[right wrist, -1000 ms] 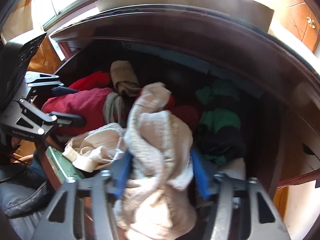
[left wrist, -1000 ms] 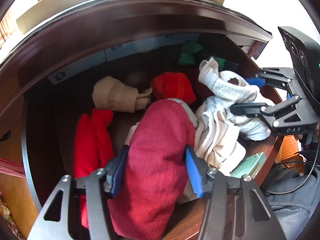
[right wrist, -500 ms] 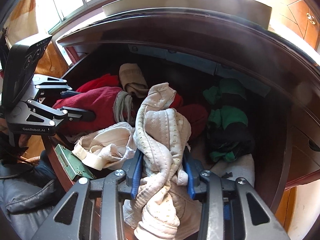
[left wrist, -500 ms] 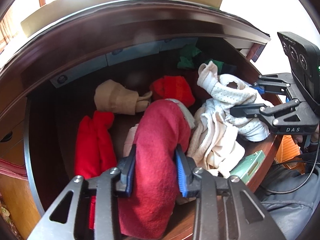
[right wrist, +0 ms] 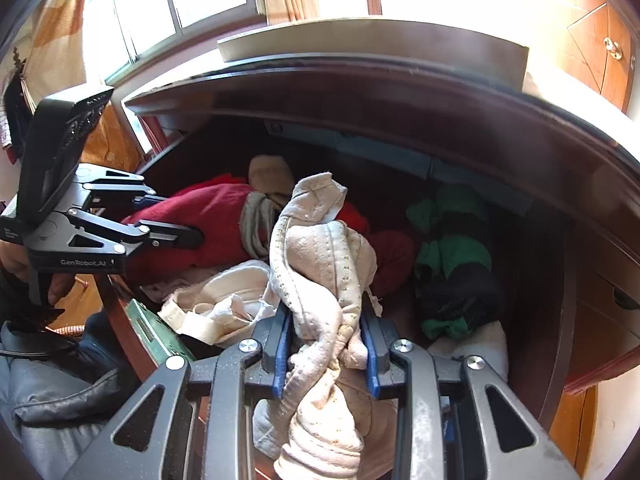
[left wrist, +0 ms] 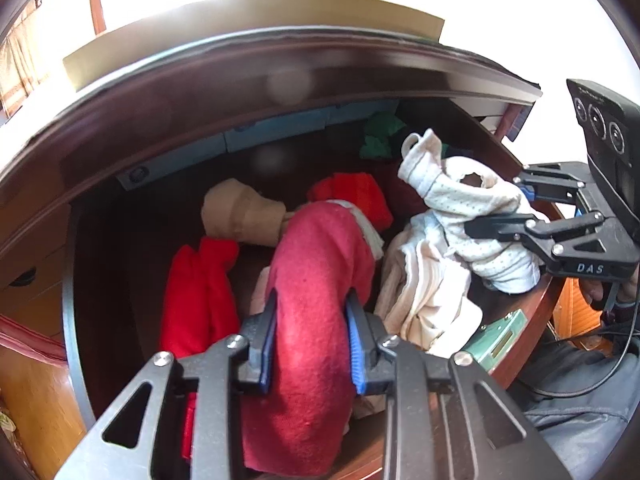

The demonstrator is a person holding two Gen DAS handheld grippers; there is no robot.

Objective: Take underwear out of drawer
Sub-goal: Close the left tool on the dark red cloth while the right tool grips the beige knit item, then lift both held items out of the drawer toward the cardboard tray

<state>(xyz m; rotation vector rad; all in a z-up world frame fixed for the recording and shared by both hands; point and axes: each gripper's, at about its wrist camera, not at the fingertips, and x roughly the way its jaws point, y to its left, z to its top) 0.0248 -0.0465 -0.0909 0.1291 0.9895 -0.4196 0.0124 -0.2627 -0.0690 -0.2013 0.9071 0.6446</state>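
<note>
Left hand-held gripper [left wrist: 311, 342]: clenched on the dark red garment [left wrist: 316, 280]; both blue pads press into the cloth, and the jaws have just been closing on it.
Right hand-held gripper [right wrist: 327, 346]: clenched on the dotted white garment [right wrist: 320, 256], which is twisted into a rope between the blue pads; the jaws have just been closing on it.
Dark red garment: arches up from the drawer [left wrist: 76, 320] and hangs down past the left pads, over the drawer's near edge.
Dotted white garment: bunched upright above the right pads, tail hanging below them.
Drawer: dark wood, pulled open, holding both gripped pieces.
Other contents: bright red cloth [left wrist: 200, 292] at left, beige bundle [left wrist: 240, 216] behind it, cream cloth [left wrist: 424, 292] between the two grippers, green and black pieces [right wrist: 452, 248] at right.
Front edge: green lock plate [left wrist: 496, 340] near the cream cloth.
Person: grey sleeve [right wrist: 48, 392] at the lower left of the right wrist view.
</note>
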